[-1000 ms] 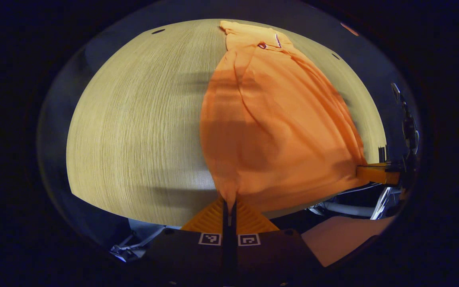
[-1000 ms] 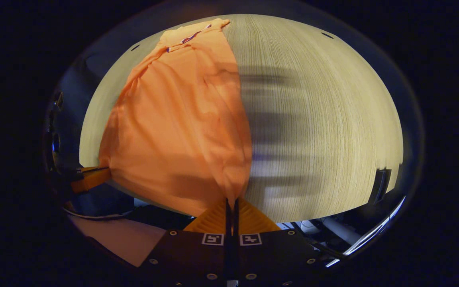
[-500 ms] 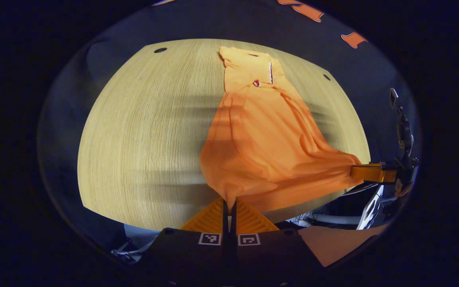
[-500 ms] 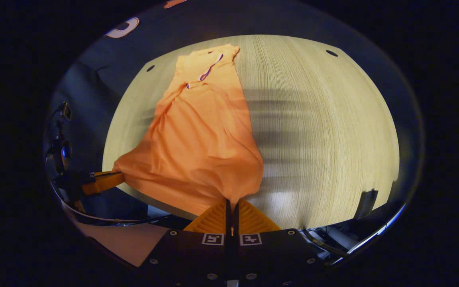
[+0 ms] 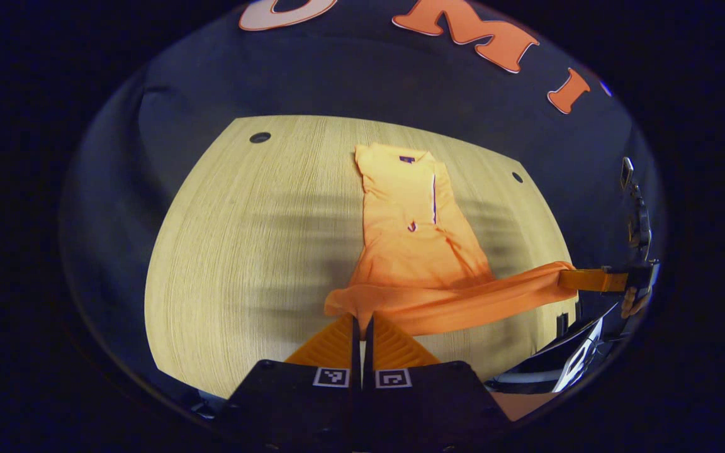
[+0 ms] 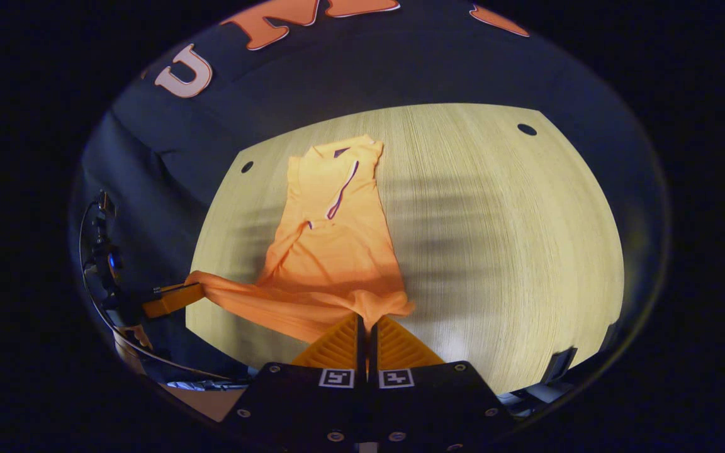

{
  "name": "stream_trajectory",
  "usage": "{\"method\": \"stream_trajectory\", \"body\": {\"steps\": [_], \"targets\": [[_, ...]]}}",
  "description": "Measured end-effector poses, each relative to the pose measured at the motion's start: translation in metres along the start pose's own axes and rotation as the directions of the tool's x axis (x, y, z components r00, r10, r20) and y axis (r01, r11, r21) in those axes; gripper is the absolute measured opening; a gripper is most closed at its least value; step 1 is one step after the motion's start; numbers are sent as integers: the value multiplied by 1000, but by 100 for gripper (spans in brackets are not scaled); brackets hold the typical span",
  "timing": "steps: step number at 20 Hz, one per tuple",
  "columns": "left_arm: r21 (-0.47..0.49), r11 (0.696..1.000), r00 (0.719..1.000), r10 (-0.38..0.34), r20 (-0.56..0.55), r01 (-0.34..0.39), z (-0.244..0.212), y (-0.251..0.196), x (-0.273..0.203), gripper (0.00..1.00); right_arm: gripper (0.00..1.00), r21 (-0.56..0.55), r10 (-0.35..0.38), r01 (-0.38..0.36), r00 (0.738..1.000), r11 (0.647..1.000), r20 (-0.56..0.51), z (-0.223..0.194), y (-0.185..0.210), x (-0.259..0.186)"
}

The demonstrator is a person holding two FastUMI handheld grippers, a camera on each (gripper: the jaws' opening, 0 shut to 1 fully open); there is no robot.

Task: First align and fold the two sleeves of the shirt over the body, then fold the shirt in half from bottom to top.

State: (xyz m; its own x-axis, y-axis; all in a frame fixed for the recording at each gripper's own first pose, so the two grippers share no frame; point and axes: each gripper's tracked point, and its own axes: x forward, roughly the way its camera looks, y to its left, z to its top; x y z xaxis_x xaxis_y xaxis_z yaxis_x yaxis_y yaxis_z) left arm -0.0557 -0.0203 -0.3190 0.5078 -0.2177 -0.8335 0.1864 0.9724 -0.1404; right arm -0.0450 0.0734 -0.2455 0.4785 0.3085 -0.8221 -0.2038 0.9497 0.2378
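An orange polo shirt (image 5: 410, 233) lies lengthwise on the wooden table (image 5: 243, 251), collar at the far end, sleeves folded over the body. Its bottom hem is lifted off the table and stretched between the two grippers. My left gripper (image 5: 360, 319) is shut on one hem corner. In the left gripper view the other gripper (image 5: 579, 279) holds the opposite corner at the right. In the right gripper view the shirt (image 6: 331, 245) runs away from my right gripper (image 6: 365, 319), which is shut on its hem corner, and the left gripper (image 6: 177, 297) pinches the far corner at the left.
Small dark holes (image 5: 260, 137) (image 6: 526, 129) mark the table's far corners. The black cloth wall (image 5: 369, 82) stands behind the table. A person's hand (image 5: 633, 305) shows at the right edge, with cables and metal gear (image 6: 101, 258) beside the table.
Both grippers have risen and moved forward over the table with the hem, so the lower half of the shirt is lifted and drawn toward the collar. The view now takes in the wall.
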Motion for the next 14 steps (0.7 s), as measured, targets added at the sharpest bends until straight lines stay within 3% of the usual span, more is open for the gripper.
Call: {"method": "stream_trajectory", "body": {"steps": [6,14], "targets": [[53,998,996,16,87,-21,74,7,19,1,0,-13,-11,12,997,1000,80,76,0,13],[52,999,990,9,138,-16,168,15,71,1,0,-2,-44,45,988,999,145,174,-10,55]]}}
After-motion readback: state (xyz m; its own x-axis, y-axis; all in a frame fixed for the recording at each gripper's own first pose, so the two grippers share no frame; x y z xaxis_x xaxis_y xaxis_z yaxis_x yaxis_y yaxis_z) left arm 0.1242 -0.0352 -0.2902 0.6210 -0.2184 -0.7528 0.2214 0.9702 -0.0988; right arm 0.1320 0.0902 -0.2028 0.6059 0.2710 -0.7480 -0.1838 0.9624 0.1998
